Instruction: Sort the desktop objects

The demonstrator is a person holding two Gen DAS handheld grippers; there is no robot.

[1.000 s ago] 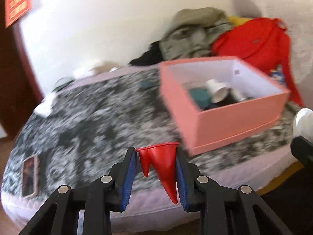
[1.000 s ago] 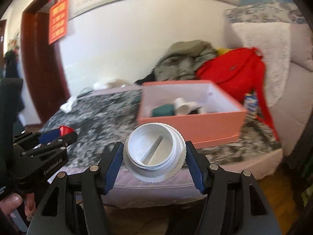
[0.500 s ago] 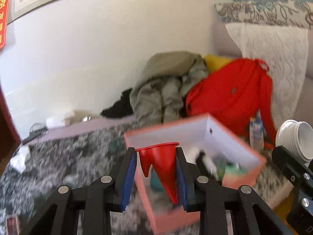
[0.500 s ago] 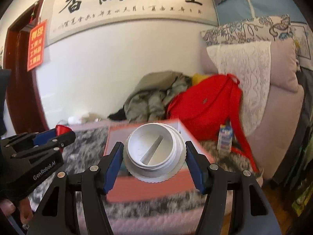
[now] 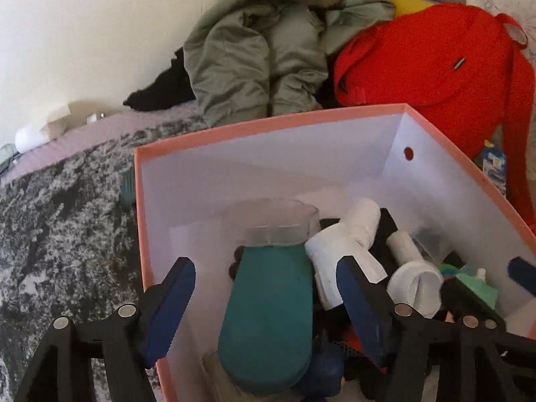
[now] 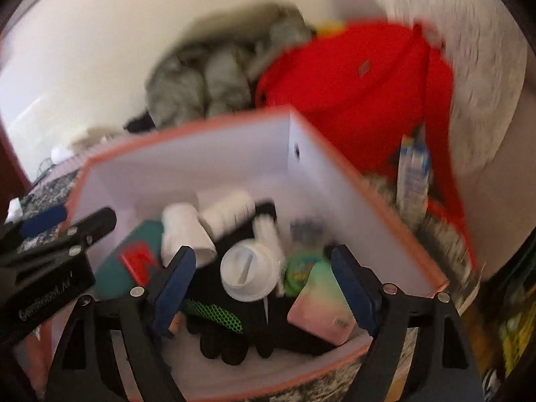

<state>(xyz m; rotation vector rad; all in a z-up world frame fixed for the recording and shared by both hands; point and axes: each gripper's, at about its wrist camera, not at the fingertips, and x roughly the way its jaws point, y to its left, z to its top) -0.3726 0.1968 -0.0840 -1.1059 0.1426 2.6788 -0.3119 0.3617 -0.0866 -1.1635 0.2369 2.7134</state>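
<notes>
The pink box (image 5: 268,122) (image 6: 187,127) with white inner walls lies right below both grippers. My left gripper (image 5: 264,268) hangs over its left part, jaws opening, nothing between the pads; a teal bottle (image 5: 268,318) lies beneath it. The red funnel (image 6: 137,261) rests in the box on that teal bottle. My right gripper (image 6: 263,254) hovers over the box's middle, jaws opening and empty. Under it lies the white ribbed lid (image 6: 249,274) (image 5: 418,283), loose among the other items. The left gripper (image 6: 72,221) shows at the right wrist view's left edge.
The box also holds white bottles (image 5: 345,244), a black glove with green mesh (image 6: 214,315) and a pink-green flat pack (image 6: 321,305). Behind it are a grey-green jacket (image 5: 261,50) and a red backpack (image 5: 428,63). A blue-white bottle (image 6: 413,171) stands to its right on the mottled blanket (image 5: 60,234).
Both grippers swept over the pink box and spread their jaws. The red funnel left the left gripper and the white lid left the right one; both now lie in the box.
</notes>
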